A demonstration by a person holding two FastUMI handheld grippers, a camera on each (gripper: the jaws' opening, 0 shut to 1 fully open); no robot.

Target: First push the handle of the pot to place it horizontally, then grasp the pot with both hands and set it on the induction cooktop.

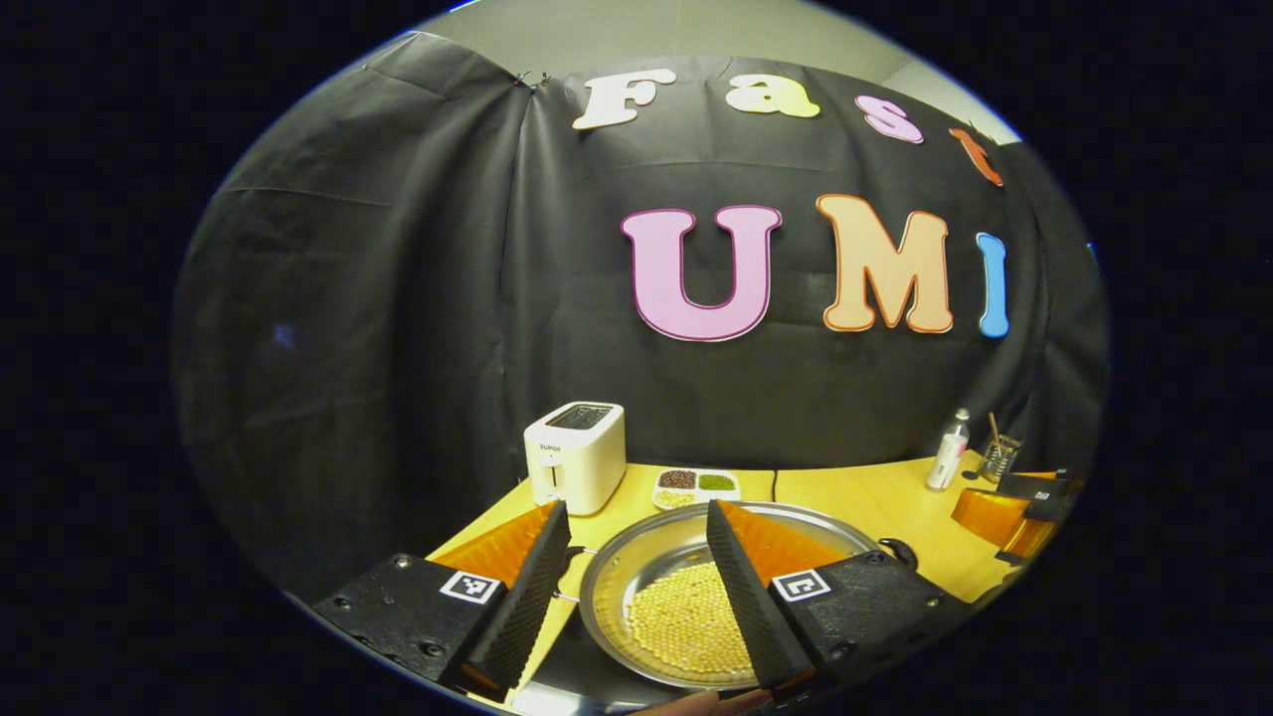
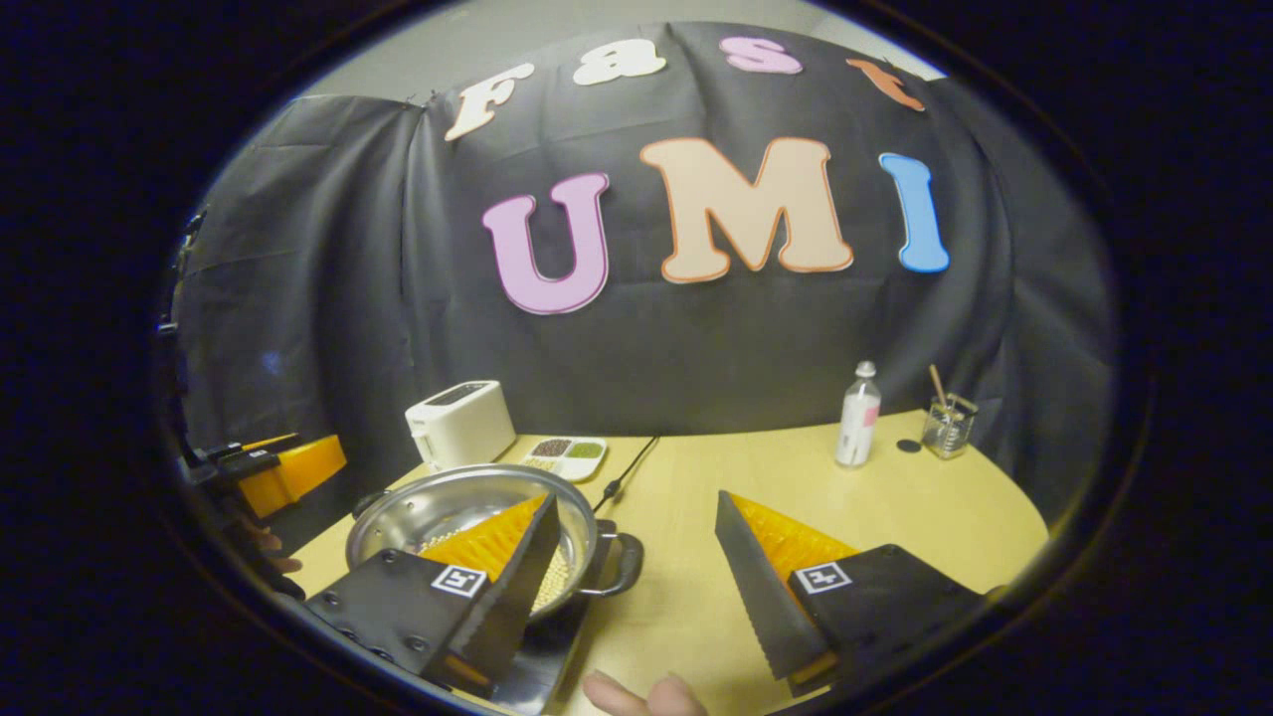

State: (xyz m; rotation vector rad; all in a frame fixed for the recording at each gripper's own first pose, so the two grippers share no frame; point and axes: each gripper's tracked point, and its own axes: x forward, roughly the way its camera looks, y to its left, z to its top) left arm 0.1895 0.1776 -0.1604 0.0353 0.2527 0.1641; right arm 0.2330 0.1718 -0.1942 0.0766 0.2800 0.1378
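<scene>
The yellow tabletop carries the steel pot, holding pale beans, at its near left on the dark induction cooktop. In the left gripper view the left hand-held gripper hangs spread over the pot's left rim, gripping nothing. In the right gripper view the right hand-held gripper is spread too, with the pot's black right handle between its fingers, untouched. Far left stands a white toaster; far right, a bottle.

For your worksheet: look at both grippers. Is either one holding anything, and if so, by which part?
Nothing is held. The left gripper and the right gripper are both open, their fingers apart above the pot, neither pair pressing on its rim or handle.
</scene>
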